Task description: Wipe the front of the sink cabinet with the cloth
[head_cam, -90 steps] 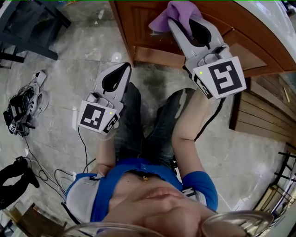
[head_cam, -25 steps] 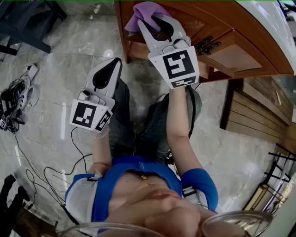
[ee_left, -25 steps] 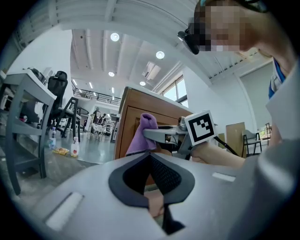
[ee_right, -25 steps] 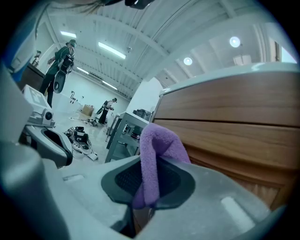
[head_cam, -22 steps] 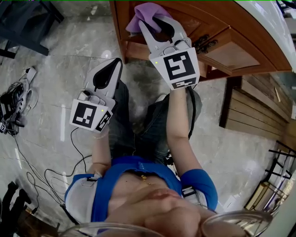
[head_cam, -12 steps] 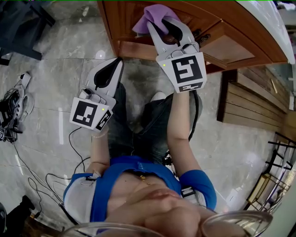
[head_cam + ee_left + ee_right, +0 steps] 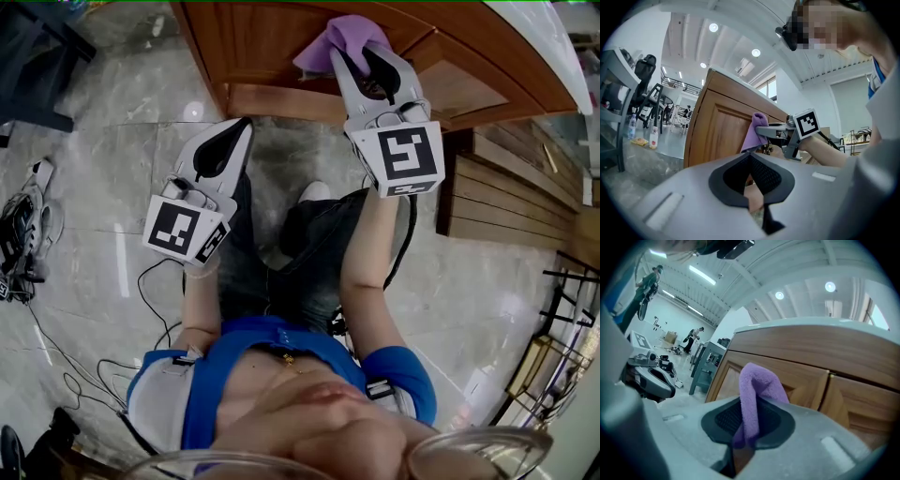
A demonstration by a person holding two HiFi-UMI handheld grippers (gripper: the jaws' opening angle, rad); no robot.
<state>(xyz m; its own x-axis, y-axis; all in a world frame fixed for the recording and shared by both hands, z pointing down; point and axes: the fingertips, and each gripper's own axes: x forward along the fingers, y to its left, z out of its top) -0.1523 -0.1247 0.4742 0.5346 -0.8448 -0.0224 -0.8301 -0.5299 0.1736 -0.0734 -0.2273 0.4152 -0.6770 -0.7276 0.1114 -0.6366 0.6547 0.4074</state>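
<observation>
Got a fuzzy purple cloth [image 7: 757,385] pinched tight in the right gripper [image 7: 746,430], folded into a rounded hump poking out past the jaw tips. Holding it up at the front of the brown wooden sink cabinet [image 7: 855,397], on the framed door panel nearest the cabinet's corner. From the left gripper view, looks like cloth [image 7: 754,131] touching wood, with the right gripper [image 7: 765,133] reaching in level from the side. Same story from the head view: cloth [image 7: 342,36] up on the door, right gripper [image 7: 364,56] just below it, arm stretched out straight, black-and-white marker cube [image 7: 410,157] facing the camera.

Keeping the left gripper [image 7: 242,129] lower down and clear of the cabinet, beside a knee in dark jeans [image 7: 314,244]. Jaws together there, nothing clamped between them, just the black padded tips meeting in a point. Aiming roughly toward the cabinet's corner, going by the left gripper view [image 7: 751,161].

Sitting or crouching low on a glossy grey marble-look tiled floor [image 7: 103,178], knees toward the cabinet. Also seeing a white countertop [image 7: 548,42] running along the cabinet's top, a bundle of black cables and gear [image 7: 23,230] off to the left on the floor, and brown wooden slats [image 7: 492,202] to the right of the cabinet.
</observation>
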